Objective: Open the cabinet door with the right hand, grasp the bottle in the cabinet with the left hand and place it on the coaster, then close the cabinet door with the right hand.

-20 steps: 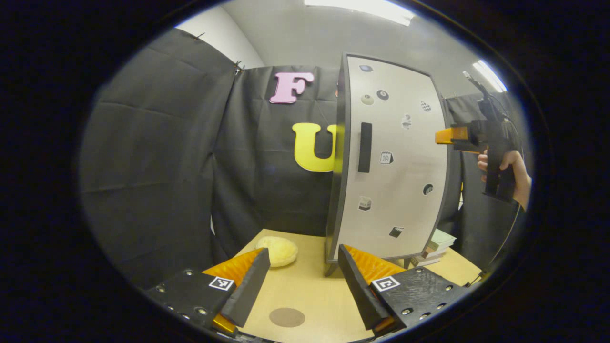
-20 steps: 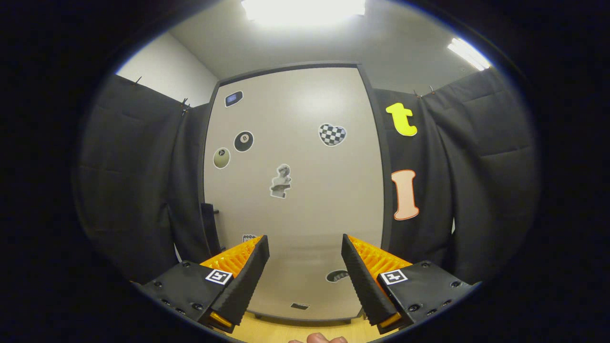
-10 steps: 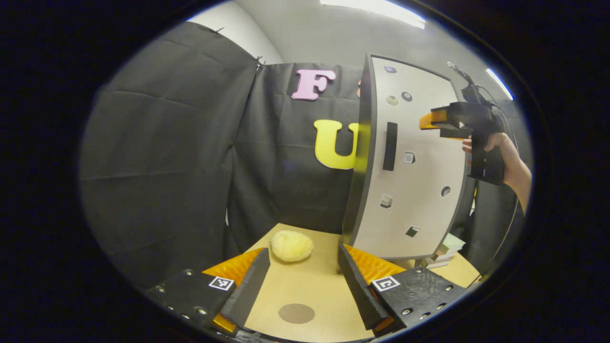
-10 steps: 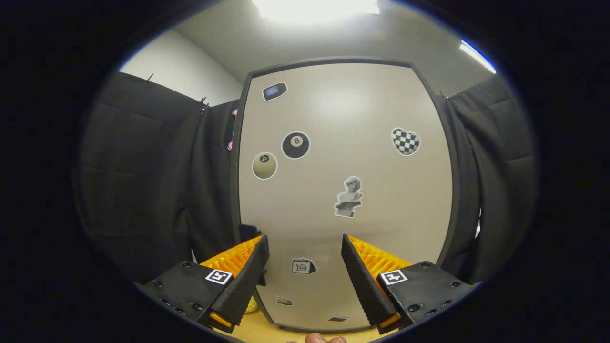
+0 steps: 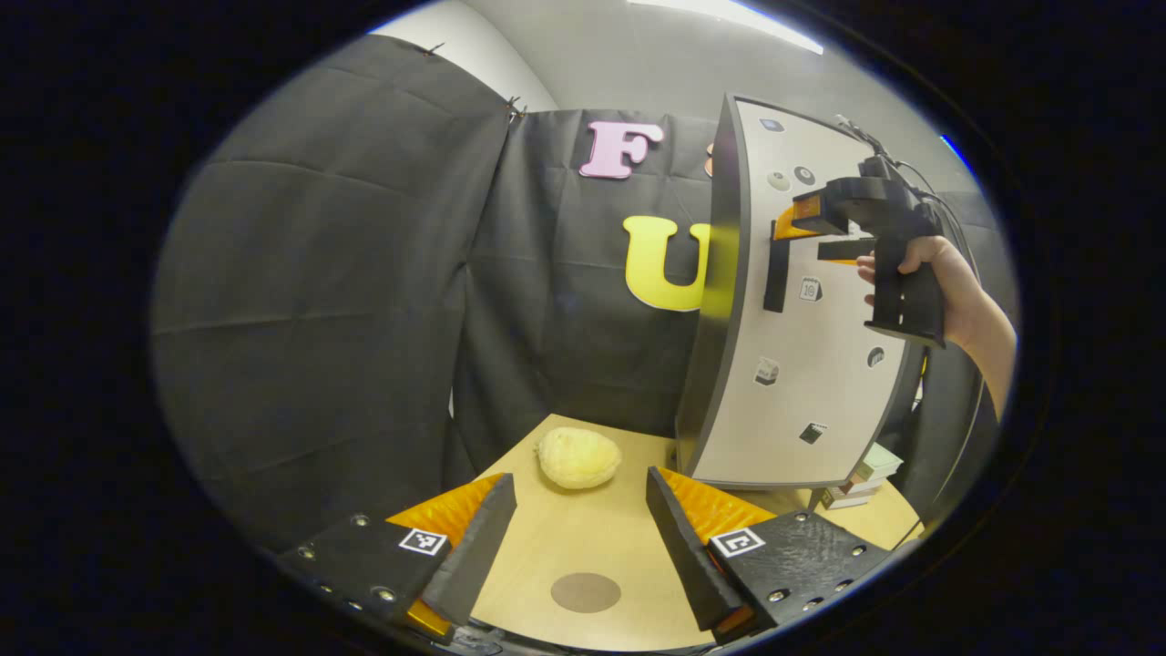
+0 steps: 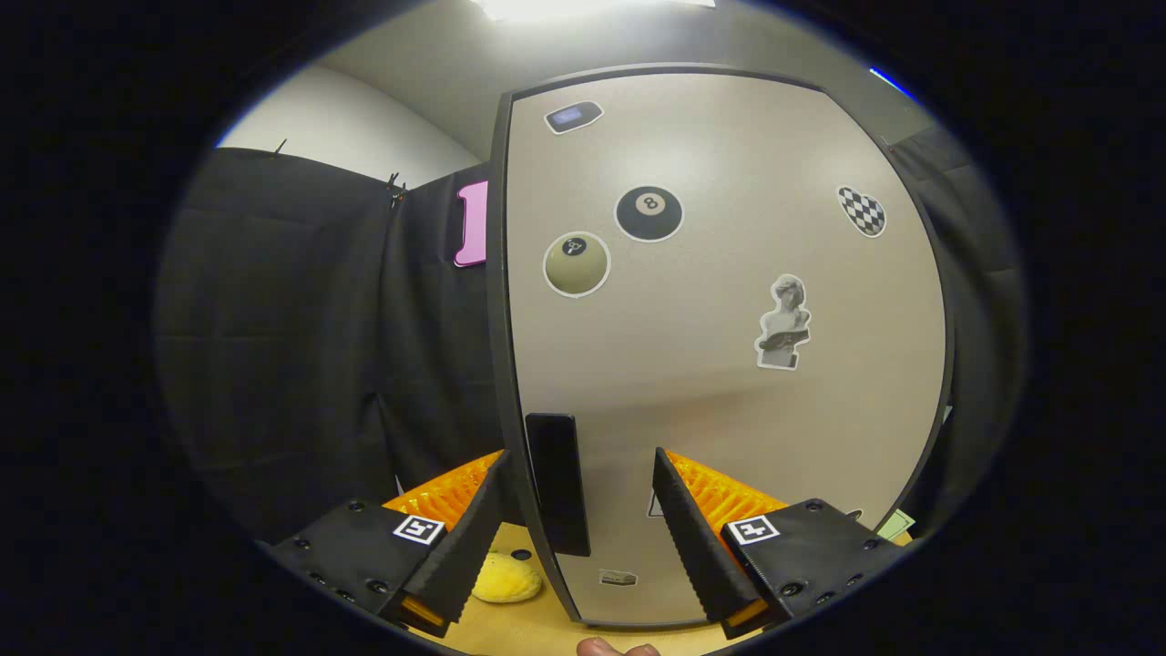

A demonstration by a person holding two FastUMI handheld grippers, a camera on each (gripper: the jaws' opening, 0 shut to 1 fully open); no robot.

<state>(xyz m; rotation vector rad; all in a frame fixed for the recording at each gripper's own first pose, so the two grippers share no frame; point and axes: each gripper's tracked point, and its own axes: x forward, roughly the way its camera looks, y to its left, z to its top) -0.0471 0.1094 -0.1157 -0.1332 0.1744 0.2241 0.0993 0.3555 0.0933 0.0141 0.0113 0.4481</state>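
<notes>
Reaching for the door pull: right claw, fingers apart, straddles the dark vertical handle of the cabinet door; one finger lies on each side, neither visibly pressing yet. Judged purpose: to be placed for closing on the handle and swinging the door out, the first step of the task. In the left gripper view the same claw meets the handle at the door's left edge, a hand gripping its body.

Left claw: fingers apart, holding nothing, hanging low over the table's near edge. Judged purpose: waiting until the door is open.

Coaster: dark round disc, flat on the table near its front edge, between the left claw's fingers as viewed; bare, ready to receive the bottle.

Bottle: by the task, inside the cabinet; the door is shut, so it is hidden.

Yellow lumpy object: on the table just left of the cabinet's foot.

Writing: door stickers include a black ball marked "8"; other stickers too small to read.
</notes>
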